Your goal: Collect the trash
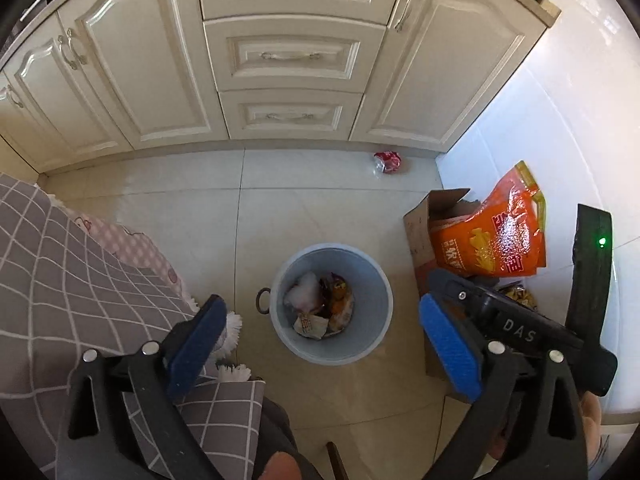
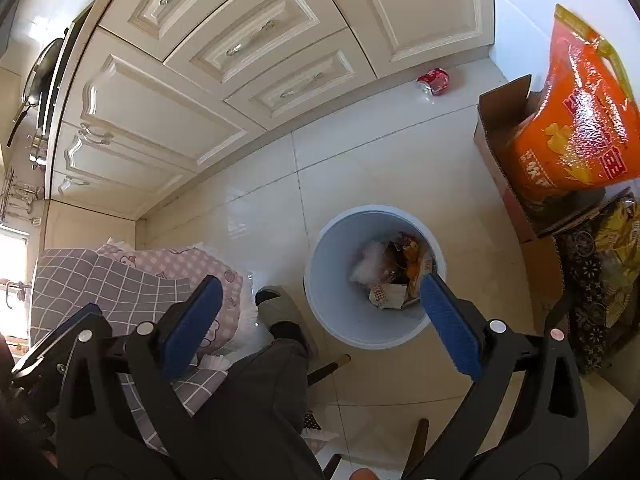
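A pale blue waste bin (image 1: 332, 246) (image 2: 376, 209) stands on the tiled floor, directly below both grippers. Crumpled wrappers and white paper (image 1: 308, 296) (image 2: 372, 264) lie at its bottom. A crumpled red wrapper (image 1: 388, 161) (image 2: 434, 81) lies on the floor against the cabinet base, beyond the bin. My left gripper (image 1: 322, 304) hangs over the bin, its blue pads wide apart with nothing between them. My right gripper (image 2: 320, 280) is open too and empty, its right pad over the bin's rim.
Cream kitchen cabinets (image 1: 292, 52) run along the back. A cardboard box (image 1: 416, 232) (image 2: 496, 120) holding an orange bag (image 1: 496, 240) (image 2: 580, 128) stands right of the bin by the white tiled wall. A grey checked cloth (image 1: 80, 272) (image 2: 100, 284) fills the left; a person's leg (image 2: 264, 380) is below.
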`<state>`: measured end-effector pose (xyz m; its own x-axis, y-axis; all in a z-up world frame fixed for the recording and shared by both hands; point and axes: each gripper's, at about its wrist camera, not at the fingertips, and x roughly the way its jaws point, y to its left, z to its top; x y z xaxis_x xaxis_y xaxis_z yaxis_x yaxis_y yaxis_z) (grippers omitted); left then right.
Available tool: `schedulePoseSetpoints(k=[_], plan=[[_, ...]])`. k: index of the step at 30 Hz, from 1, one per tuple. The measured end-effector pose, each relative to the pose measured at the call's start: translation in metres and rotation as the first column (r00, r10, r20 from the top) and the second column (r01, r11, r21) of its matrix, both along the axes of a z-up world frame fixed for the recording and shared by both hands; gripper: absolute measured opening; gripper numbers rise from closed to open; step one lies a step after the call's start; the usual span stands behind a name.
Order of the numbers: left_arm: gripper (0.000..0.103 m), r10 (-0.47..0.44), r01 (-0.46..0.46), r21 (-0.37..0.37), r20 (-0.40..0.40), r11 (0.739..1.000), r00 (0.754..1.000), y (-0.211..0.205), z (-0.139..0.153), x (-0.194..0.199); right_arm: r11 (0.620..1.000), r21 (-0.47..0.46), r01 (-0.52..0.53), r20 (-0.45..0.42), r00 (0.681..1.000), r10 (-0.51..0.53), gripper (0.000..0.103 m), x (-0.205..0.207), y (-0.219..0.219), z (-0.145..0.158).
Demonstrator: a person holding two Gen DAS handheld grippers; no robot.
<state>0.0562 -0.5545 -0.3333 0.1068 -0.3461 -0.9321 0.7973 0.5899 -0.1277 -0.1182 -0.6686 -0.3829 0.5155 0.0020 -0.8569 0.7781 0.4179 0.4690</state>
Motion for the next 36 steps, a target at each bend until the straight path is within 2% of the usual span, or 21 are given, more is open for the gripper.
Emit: schedulePoseSetpoints(k=[6, 9, 18, 23, 29, 36], plan=[[0.096, 0.001, -0.001, -0.040, 0.019, 0.999, 1.000, 0.013, 0.023, -0.004, 1.000, -0.030, 0.003, 0.018, 1.000, -0.003, 0.097, -0.003, 0.007, 0.021], [0.096, -0.001, 0.004, -0.074, 0.046, 0.997, 0.999, 0.022, 0.044, -0.009, 0.998, -0.056, 0.003, 0.031, 1.000, -0.001, 0.097, -0.002, 0.013, 0.037], [0.096, 0.007, 0.012, -0.171, 0.108, 0.985, 0.994, 0.059, 0.099, -0.020, 0.990, -0.139, -0.005, 0.090, 0.996, 0.017, 0.097, 0.003, 0.037, 0.094], [0.096, 0.034, 0.004, -0.230, 0.158, 0.973, 0.987, 0.087, 0.132, -0.024, 0.978, -0.205, -0.023, 0.144, 0.988, 0.054, 0.097, 0.010, 0.057, 0.138], [0.096, 0.112, -0.029, -0.304, 0.258, 0.952, 0.960, 0.137, 0.179, -0.025, 0.957, -0.277, -0.082, 0.215, 0.966, 0.145, 0.097, 0.027, 0.094, 0.193], [0.096, 0.253, -0.110, -0.360, 0.379, 0.926, 0.890, 0.210, 0.229, -0.017, 0.927, -0.336, -0.166, 0.289, 0.919, 0.269, 0.097, 0.061, 0.147, 0.250]])
